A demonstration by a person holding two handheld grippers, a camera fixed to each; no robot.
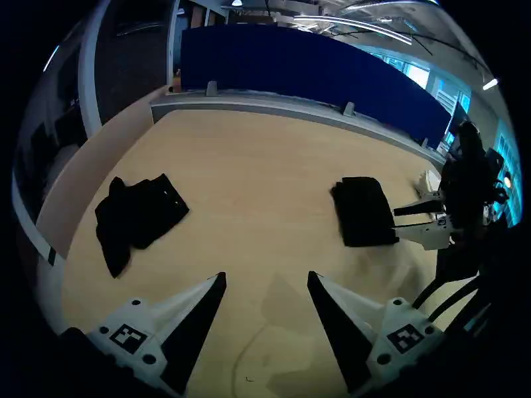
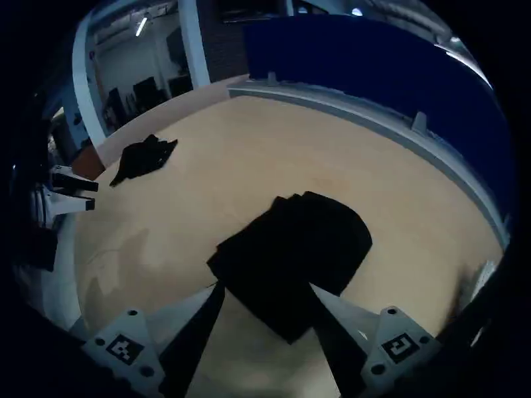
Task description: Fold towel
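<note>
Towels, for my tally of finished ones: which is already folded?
The towel just ahead of the right tool: a flat, neat rectangle. The other towel, farther off, is a crumpled heap.

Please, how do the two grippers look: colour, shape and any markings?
Both the left gripper and the right gripper have two white fingers tapering to points, black on the inner faces. Each finger carries a square black-and-white marker near its base.

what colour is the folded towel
Black. The folded towel shows best in the right gripper view.
</note>
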